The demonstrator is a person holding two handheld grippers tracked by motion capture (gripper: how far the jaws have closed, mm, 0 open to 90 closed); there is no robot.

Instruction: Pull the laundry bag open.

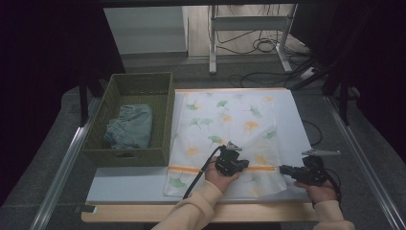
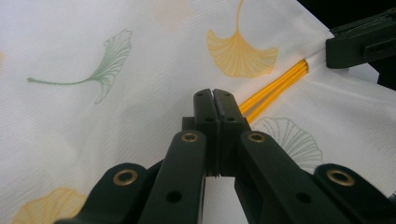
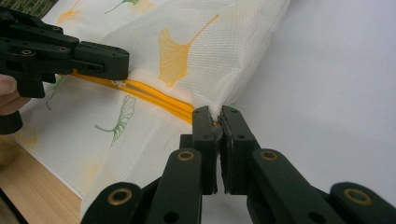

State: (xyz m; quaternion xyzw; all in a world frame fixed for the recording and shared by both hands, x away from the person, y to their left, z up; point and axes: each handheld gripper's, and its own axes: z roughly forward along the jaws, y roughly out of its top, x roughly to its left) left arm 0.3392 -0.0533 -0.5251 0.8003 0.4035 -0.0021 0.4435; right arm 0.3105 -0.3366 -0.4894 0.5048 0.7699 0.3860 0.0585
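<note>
At left of the high view: green woven basket with folded blue jeans inside. Just right of it, spread over the middle of the white table: white cloth printed with green and yellow leaves, orange stripe near its lower edge. At lower middle: left gripper on the cloth by the stripe, jaws pressed together, cloth pinched between them. At lower right: right gripper, jaws clamped on the cloth's right edge at the stripe's end.
</note>
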